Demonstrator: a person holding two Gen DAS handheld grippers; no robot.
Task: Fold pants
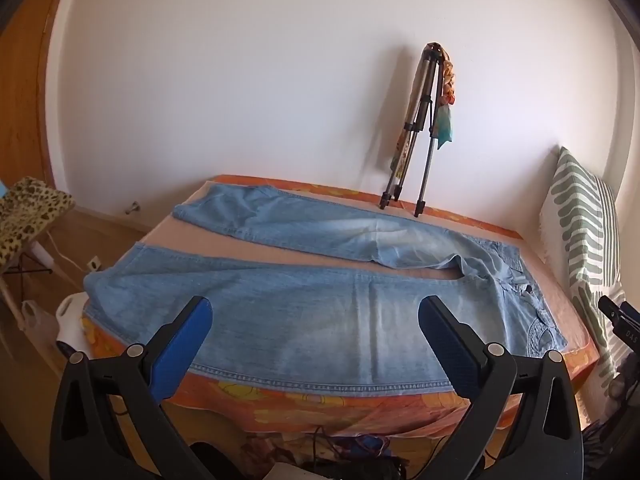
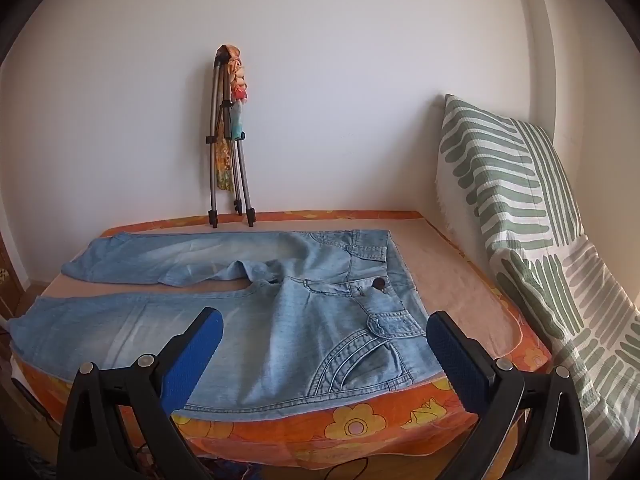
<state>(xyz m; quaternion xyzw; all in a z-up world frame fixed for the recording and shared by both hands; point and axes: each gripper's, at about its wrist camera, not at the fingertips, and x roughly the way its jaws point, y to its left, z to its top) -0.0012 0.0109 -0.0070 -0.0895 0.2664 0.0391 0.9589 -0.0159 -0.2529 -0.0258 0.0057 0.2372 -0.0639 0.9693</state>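
Observation:
Light blue jeans [image 1: 304,300] lie spread flat on an orange flowered bed [image 1: 360,404], legs apart and pointing left, waistband at the right. My left gripper [image 1: 316,312] hovers open over the near leg, close to the bed's front edge, nothing between its blue pads [image 1: 180,356]. The right wrist view shows the same jeans [image 2: 296,320] with button and front pocket near the waist. There my right gripper [image 2: 325,324] stands open above the hip and pocket area, not touching the cloth. Part of the right gripper [image 1: 620,320] shows at the left wrist view's right edge.
A folded tripod [image 1: 424,128] leans on the white wall at the bed's far edge. Green-striped pillows [image 2: 520,216] stand along the right side. A leopard-print board [image 1: 28,212] and a white bag [image 1: 72,320] are left of the bed. Cables lie on the floor in front.

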